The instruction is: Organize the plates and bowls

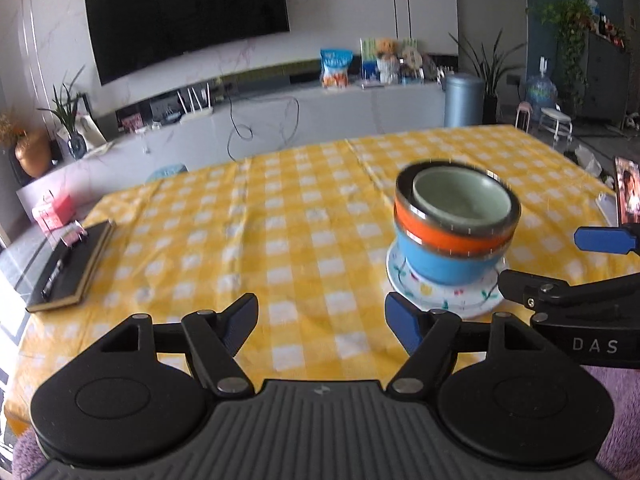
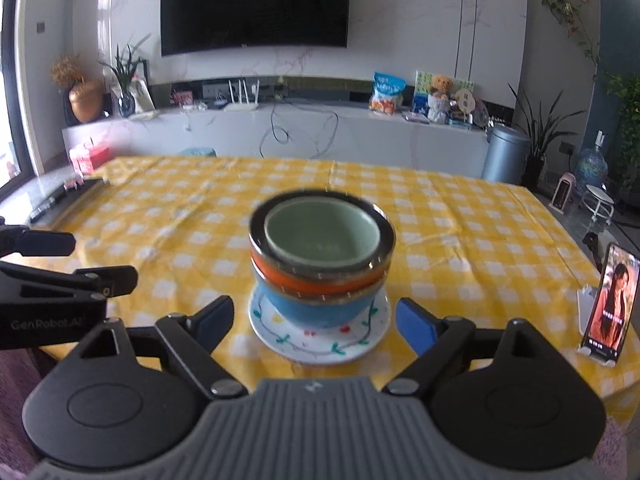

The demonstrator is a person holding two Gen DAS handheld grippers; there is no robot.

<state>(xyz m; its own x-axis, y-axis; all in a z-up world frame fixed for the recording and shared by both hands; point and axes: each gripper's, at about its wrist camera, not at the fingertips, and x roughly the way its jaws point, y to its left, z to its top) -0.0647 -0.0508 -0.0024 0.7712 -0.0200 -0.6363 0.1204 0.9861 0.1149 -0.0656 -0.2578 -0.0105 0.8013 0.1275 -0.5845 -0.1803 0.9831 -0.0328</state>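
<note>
From my left wrist I see my left tool (image 1: 320, 316) spread wide with nothing between its blue pads, low over the yellow checked surface (image 1: 240, 232); the stack sits ahead and to the right of it, well clear of the pads: a green bowl (image 1: 462, 202) nested in an orange bowl (image 1: 448, 236), that in a blue bowl (image 1: 448, 266), all standing on a white plate (image 1: 444, 300) with painted sprigs; my right tool comes in at the right edge, near the plate's rim, and this view alone shows its fingers from the side, parted; only here do I get the black notebook (image 1: 70, 268) plainly at the far left of the surface; I judge the nesting done or nearly so, with both tools free; from my right wrist the right tool (image 2: 316, 320) is also gaping and empty, its pads flanking the near edge of the plate (image 2: 320, 346) without touching it, so far as I can tell; here the stack is dead ahead, and the green bowl (image 2: 322, 236) seems to sit slightly off-centre toward the left in the orange bowl (image 2: 320, 282), above the blue bowl (image 2: 320, 312); a phone (image 2: 610, 308) on a stand shows at the right, barely caught by the other view; my next move, I think, is either to nudge the bowls square or draw both tools away, gently, since a tall stack on a shallow plate would tip or slide if bumped.
</note>
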